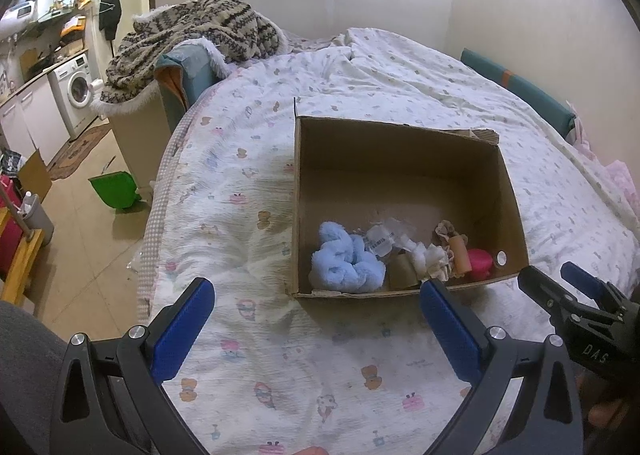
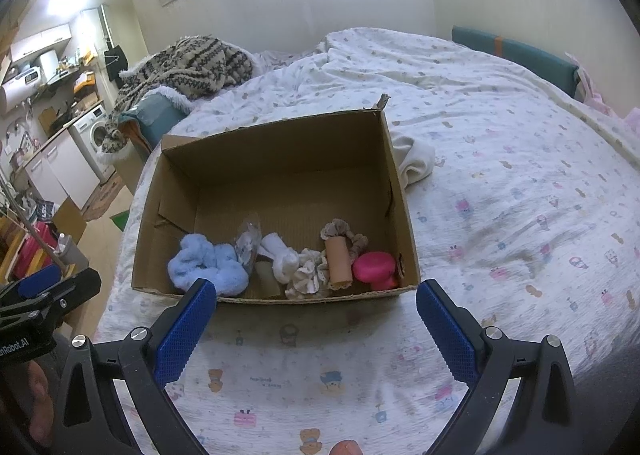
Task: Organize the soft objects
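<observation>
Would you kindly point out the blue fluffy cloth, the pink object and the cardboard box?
blue fluffy cloth (image 2: 208,265), right wrist view, middle of the bundle.
pink object (image 2: 374,265), right wrist view, rounded top.
cardboard box (image 2: 280,151), right wrist view, far inner wall.

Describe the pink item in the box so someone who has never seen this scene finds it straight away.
On the bed sits an open cardboard box; its contents lie along the near wall. The pink item is near the right corner, beside a tan tube. It is the only bright pink, mushroom-shaped, smooth piece among fluffy or frilly fabrics.
</observation>
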A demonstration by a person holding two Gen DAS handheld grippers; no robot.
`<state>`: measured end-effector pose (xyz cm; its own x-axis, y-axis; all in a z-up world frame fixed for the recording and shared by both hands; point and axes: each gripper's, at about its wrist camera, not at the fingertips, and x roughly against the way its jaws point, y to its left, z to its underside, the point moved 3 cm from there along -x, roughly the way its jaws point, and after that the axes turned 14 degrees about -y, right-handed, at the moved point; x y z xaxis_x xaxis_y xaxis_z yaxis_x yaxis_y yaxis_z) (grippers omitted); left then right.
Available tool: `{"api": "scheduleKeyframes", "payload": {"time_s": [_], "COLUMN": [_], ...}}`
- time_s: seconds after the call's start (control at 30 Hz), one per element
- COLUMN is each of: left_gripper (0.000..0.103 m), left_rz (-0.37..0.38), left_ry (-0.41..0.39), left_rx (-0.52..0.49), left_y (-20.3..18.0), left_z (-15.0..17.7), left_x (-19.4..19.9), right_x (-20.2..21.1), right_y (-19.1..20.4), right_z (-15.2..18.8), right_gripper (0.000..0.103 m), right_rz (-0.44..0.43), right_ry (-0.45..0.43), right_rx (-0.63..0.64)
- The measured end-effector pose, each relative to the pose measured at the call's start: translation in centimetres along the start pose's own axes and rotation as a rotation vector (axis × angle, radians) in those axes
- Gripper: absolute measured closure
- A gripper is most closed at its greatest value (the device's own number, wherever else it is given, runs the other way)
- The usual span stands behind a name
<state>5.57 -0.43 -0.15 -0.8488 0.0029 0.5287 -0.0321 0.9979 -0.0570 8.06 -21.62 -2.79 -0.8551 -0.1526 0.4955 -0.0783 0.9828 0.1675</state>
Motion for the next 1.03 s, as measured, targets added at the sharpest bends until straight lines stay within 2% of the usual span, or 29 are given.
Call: {"api": "scheduleKeyframes", "payload": {"time_s": [1.03], "left_gripper": [0.001], "left_rz": [0.009], "left_ry": [0.004], "left_rx": [-0.004], "left_y": [0.06], "left_z": [0.25], "left_x": [-0.07], "right_x": [0.01], "right_y": [-0.05], "right_z": [-0.06], "right_gripper": [0.0], "right_rz": [0.0], "right_ry": [-0.002], "right_rx": [0.0]}}
